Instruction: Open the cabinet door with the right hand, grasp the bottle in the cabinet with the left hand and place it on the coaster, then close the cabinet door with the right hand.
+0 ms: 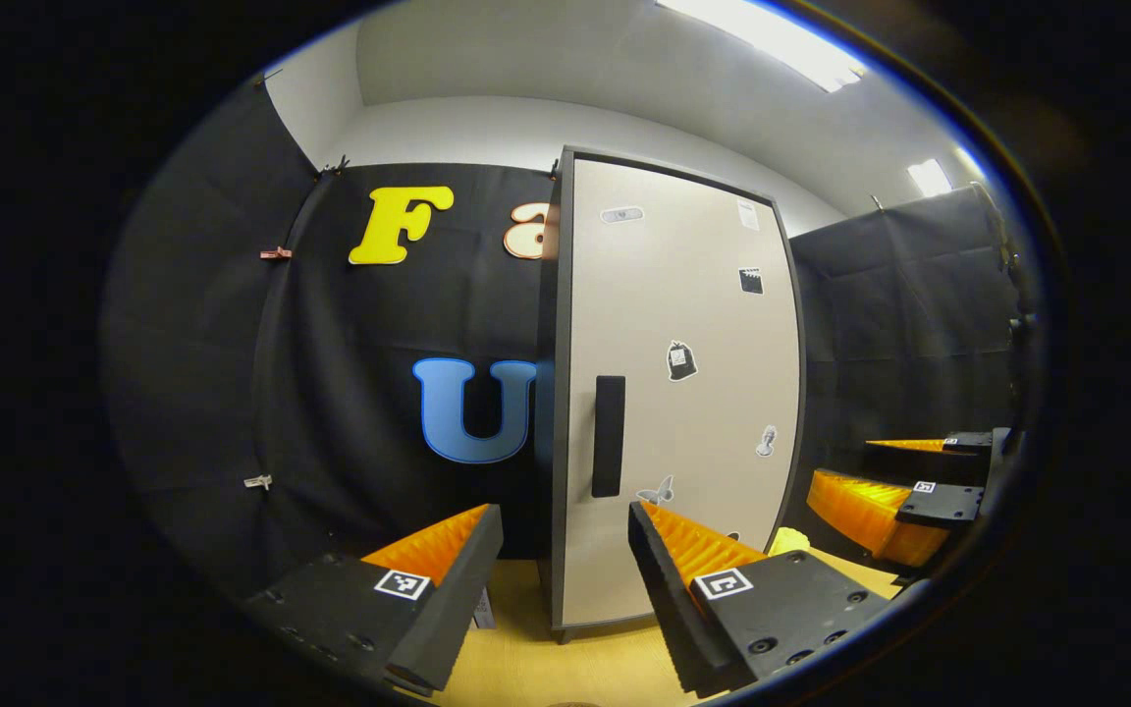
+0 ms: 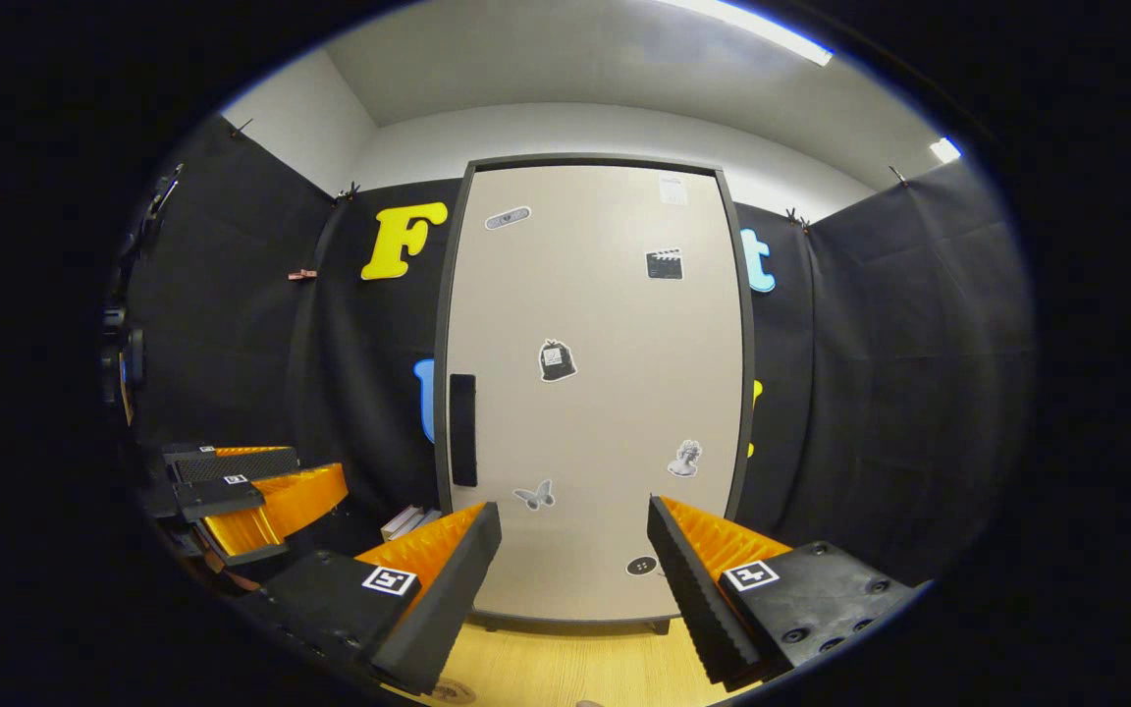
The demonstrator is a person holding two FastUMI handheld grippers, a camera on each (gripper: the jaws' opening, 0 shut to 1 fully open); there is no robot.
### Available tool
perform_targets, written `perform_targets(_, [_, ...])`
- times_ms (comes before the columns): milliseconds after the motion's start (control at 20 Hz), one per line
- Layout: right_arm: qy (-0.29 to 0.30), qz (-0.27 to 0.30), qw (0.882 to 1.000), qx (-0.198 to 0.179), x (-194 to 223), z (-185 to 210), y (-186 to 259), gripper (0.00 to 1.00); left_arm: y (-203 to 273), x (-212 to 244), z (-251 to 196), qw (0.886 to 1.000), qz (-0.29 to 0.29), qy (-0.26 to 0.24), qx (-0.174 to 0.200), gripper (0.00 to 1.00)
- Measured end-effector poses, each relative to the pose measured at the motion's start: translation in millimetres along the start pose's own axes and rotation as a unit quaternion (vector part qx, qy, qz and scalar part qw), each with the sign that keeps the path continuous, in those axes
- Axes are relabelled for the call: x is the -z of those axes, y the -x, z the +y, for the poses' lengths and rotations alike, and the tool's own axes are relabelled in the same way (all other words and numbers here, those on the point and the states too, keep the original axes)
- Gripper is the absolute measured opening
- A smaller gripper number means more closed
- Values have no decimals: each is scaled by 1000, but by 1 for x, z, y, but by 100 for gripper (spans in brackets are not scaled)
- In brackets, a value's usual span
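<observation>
Ahead, closed cabinet door (image 2: 595, 393) beyond right gripper (image 2: 573, 535); both grippers released, left gripper (image 1: 565, 535) too.

The cabinet (image 2: 595, 393) is stood upright on the desk (image 2: 565, 668), before the booth's back wall; its door (image 2: 615, 324) is closed, with the handle (image 2: 463, 429) set near the door's left edge, about halfway up. In the right gripper view, the right gripper (image 2: 573, 570) is held in front of the door, jaws spread apart, nothing between them; the left gripper (image 2: 251, 491) is seen to the left, beside the cabinet; some flat items (image 2: 406, 521) are lain on the desk left of the cabinet's foot. In the left gripper view, the left gripper (image 1: 565, 570) is held before the cabinet's left edge, jaws apart; the right gripper (image 1: 899, 491) is seen at the right.
</observation>
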State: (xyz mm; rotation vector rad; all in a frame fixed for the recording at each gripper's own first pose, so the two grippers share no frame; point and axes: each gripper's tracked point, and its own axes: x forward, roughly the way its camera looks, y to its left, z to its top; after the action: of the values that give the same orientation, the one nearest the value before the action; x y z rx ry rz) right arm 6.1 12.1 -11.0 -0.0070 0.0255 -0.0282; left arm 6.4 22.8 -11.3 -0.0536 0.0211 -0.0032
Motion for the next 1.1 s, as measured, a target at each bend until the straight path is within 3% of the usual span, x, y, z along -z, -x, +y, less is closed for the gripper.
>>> perform_targets(450, [2, 6, 1000, -12, 4, 14, -10, 97, 2, 4, 12, 1000, 5, 7, -7, 82])
perform_targets(850, [1, -7, 998, -55, 0, 82, -46, 97, 11, 2, 51, 1000, 1, -3, -25, 82])
perform_targets(1100, [8, -20, 998, -54, -2, 112, -86, 97, 18, 2, 84, 999, -2, -10, -39, 82])
